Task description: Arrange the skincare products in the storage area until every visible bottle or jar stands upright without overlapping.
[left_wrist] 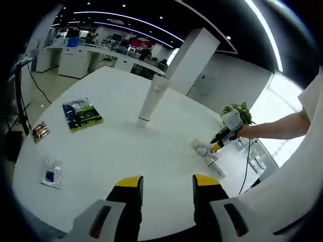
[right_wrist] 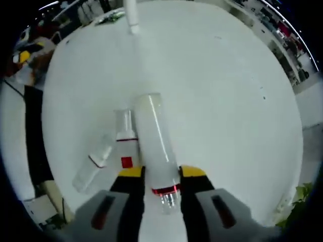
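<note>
Right gripper [right_wrist: 161, 174] clamps a white bottle [right_wrist: 154, 143] lying on the white table [right_wrist: 227, 101], jaws closed on it near its red-banded end; two smaller bottles [right_wrist: 126, 138] lie just beside it. Left gripper [left_wrist: 166, 182] hovers over the table with jaws apart, holding nothing. Tall white tube [left_wrist: 151, 101] stands upright mid-table, green booklet [left_wrist: 82, 113] lying to its left.

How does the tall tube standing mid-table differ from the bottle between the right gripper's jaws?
The tall white tube stands upright on the table, untouched and apart from other items. The clear bottle lies on its side between the right gripper jaws, with two smaller bottles lying beside it. The tube looks opaque white; the bottle looks translucent with a red band near its cap end. Both are long, slim cylinders.
</note>
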Demonstrator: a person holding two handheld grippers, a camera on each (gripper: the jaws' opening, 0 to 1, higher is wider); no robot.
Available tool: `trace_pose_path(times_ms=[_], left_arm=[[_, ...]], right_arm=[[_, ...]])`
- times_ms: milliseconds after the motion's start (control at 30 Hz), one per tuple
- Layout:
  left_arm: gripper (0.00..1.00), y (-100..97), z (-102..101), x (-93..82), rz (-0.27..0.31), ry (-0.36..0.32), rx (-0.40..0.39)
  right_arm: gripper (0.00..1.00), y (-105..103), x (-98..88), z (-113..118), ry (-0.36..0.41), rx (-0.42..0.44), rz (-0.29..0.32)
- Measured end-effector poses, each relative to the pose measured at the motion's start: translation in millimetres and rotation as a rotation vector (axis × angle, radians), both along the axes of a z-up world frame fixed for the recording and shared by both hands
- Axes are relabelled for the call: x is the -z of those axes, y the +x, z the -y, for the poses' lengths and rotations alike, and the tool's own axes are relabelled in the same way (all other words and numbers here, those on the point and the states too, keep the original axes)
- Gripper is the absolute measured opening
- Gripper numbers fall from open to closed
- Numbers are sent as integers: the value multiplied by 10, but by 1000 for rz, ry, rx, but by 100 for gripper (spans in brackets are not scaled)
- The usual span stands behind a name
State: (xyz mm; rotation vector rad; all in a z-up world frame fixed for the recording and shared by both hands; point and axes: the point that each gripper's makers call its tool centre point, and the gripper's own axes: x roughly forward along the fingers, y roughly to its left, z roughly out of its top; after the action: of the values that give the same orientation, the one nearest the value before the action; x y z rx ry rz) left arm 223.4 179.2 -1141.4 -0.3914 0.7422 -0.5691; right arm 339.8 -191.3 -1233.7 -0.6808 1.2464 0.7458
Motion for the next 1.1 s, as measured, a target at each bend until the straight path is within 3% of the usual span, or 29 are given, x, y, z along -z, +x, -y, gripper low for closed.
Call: trace_pose_path(times_ms=[200, 267, 400, 533, 833, 1100], left_arm=[[40, 44, -113, -18, 0, 12, -66], [40, 64, -120, -42, 4, 12, -78], [40, 48, -108, -40, 3, 26, -70], [40, 2, -159, -36, -2, 39, -77], [40, -63, -246, -13, -13, 49, -97], [40, -127, -272, -24, -7, 40, -107]], right_arm=[[26, 92, 168, 33, -47, -91, -39], [26, 73, 215, 21, -74, -156, -78], [27, 64, 290, 2, -100, -218, -99], [27, 82, 312, 10, -90, -194, -130], [27, 71, 293, 5, -62, -186, -112], [24, 122, 233, -38, -89, -166, -164]])
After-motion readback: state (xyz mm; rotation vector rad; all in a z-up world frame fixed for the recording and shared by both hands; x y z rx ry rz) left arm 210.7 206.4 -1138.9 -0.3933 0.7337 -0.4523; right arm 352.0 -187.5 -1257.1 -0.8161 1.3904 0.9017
